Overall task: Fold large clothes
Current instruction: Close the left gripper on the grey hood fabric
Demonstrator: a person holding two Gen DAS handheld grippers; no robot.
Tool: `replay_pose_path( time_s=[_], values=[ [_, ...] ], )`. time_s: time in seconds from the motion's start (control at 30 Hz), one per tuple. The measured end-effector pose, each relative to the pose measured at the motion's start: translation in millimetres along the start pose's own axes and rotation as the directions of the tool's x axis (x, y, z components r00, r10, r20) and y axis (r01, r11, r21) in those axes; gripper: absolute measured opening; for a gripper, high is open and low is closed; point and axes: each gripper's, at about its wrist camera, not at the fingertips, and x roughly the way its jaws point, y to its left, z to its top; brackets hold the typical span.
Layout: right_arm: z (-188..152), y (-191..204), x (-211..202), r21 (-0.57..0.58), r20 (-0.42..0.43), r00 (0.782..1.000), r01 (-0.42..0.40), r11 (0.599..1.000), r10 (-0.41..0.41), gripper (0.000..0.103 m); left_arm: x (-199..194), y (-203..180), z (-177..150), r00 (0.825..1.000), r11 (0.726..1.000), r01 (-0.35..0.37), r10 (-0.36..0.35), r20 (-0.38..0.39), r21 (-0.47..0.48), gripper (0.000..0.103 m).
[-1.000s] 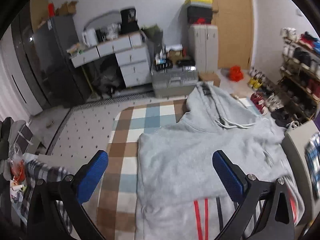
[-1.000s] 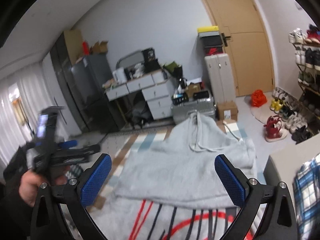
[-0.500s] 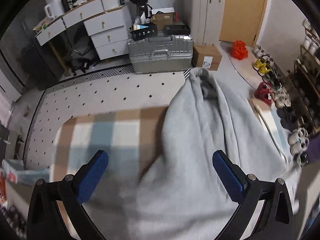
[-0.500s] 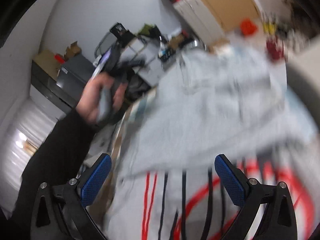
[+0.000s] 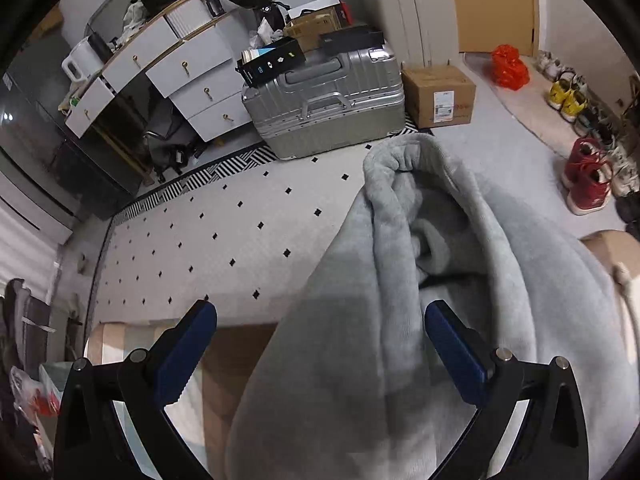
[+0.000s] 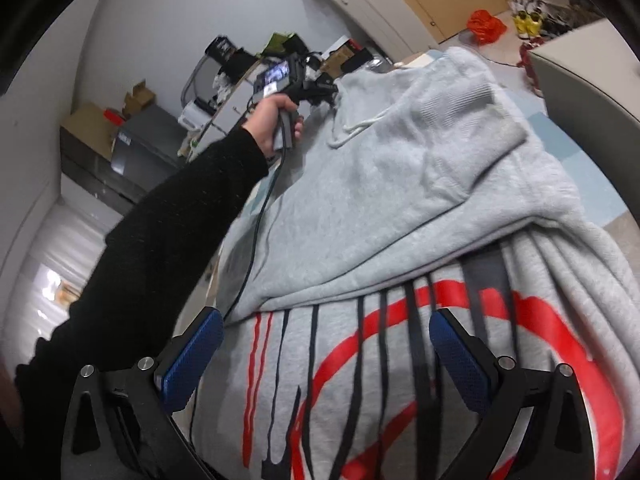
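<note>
Left claw (image 5: 320, 352) has swung out to the hood of the grey hoodie (image 5: 420, 240) on the bed — jaws wide, holding nothing. Right claw (image 6: 326, 354) hovers equally wide over the red-and-black print (image 6: 400, 360); I judge the hood fold comes next.

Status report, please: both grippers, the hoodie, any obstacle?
Left gripper open over the hood. Right gripper open above the print. Grey fleece hoodie lies partly folded on the checked mat. Nothing blocking.
</note>
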Motion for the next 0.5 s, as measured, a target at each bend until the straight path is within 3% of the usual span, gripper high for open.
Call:
replay_pose_path(
  time_s=[0.1, 0.17, 0.2, 0.23, 0.27, 0.3, 0.43, 0.5],
  values=[
    [-1.5, -5.8, -11.2, 0.013, 0.024, 1.0, 0.003, 1.0, -0.003, 0.103, -2.0, -0.7, 6.6, 0.999, 0.999, 0.042, -0.042, 0.018, -0.016, 0.102],
    [-0.4, -9.6, -13.6, 0.021, 0.034, 0.999, 0.008, 1.0, -0.009, 0.103, -8.0, -0.4, 6.7, 0.998, 1.0, 0.021, -0.02, 0.063, -0.018, 0.095],
    [-1.8, -11.1, -17.3, 0.027, 0.041, 0.999, 0.001, 1.0, -0.002, 0.103, -9.3, -1.6, 6.3, 0.997, 1.0, 0.023, -0.022, 0.075, -0.014, 0.068],
    [-3.1, -11.4, -19.2, 0.03, 0.046, 0.999, -0.002, 1.0, 0.001, 0.103, -6.6, -3.5, 7.9, 0.997, 0.999, 0.037, -0.036, 0.067, -0.005, 0.031],
    [-3.9, -9.6, -21.1, 0.027, 0.049, 0.999, -0.006, 1.0, 0.005, 0.103, -6.4, -1.9, 5.6, 0.997, 0.998, 0.064, -0.064, 0.047, -0.001, 0.015],
    [-6.0, -6.8, -24.9, 0.021, 0.052, 0.999, -0.009, 1.0, 0.008, 0.103, -6.1, 1.1, 4.0, 0.996, 0.997, 0.077, -0.076, 0.043, -0.021, 0.01],
    [-5.3, 6.1, -24.2, -0.023, 0.062, 0.998, -0.018, 1.0, 0.02, 0.103, -20.3, 14.1, -2.2, 0.992, 0.993, 0.088, -0.08, 0.095, -0.081, 0.007],
    [-7.3, 12.9, -21.5, -0.055, 0.058, 0.998, -0.013, 0.998, 0.016, 0.103, -39.8, 23.1, -7.0, 0.985, 0.99, 0.088, -0.07, 0.159, -0.111, 0.007]
  ],
)
